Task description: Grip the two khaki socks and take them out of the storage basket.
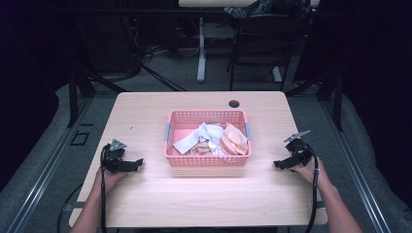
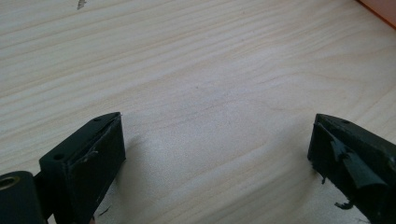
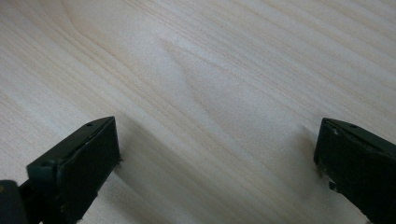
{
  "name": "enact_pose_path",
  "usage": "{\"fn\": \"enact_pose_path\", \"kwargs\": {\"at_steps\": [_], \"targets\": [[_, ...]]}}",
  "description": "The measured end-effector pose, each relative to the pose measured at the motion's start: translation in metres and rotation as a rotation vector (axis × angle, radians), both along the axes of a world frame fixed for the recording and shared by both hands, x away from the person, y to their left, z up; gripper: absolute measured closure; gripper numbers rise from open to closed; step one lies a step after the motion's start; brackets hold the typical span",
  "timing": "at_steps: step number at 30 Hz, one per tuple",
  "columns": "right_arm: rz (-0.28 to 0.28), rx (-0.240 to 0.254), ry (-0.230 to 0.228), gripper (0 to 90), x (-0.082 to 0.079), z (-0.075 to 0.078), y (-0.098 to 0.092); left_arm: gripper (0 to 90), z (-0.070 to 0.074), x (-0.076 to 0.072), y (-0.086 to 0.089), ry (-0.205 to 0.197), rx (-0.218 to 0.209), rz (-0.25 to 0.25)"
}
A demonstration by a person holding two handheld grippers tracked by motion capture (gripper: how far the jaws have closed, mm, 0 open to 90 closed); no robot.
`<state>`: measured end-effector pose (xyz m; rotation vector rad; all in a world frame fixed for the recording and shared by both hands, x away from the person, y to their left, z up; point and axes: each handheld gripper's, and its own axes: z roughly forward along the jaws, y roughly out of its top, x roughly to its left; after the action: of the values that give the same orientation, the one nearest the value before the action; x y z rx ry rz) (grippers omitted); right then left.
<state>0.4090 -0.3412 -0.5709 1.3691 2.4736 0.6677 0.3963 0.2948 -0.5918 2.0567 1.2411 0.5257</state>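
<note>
Your left gripper [image 1: 137,164] rests on the pale wooden surface [image 1: 145,204] to the left of the pink plastic basket with the holey walls [image 1: 208,160]. Your right gripper [image 1: 278,164] rests to the right of it. Both point in toward the basket, and both are apart from it. In each gripper view the black jaws stand wide apart with only bare wood between them, so both are released and hold nothing.

The basket sits in the middle of the surface. Inside it lies a heap of crumpled cloths: a white cloth [image 1: 194,138] on the left and a peach cloth [image 1: 234,138] on the right, with more bits under them that are too small to tell.

It looks like you are at the very start, with nothing picked up yet. Next you would lift one gripper over the near wall of the basket, bring the jaws down around a fold of one cloth, and clench. Go for a top piece so the others do not drag out with it.
</note>
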Motion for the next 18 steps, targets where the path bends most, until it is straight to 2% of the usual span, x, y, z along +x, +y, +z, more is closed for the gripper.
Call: {"fn": "enact_pose_path", "kwargs": {"at_steps": [15, 18], "targets": [[-0.002, -0.015, 0.008, 0.0, 0.0015, 0.0009, 0.0017, 3.7, 0.0, 0.0, 0.0, 0.0, 0.0, 0.0], [0.016, -0.026, 0.034, 0.0, 0.0036, 0.0024, 0.0023, 3.7, 0.0, 0.0, 0.0, 0.0, 0.0, 0.0]]}}
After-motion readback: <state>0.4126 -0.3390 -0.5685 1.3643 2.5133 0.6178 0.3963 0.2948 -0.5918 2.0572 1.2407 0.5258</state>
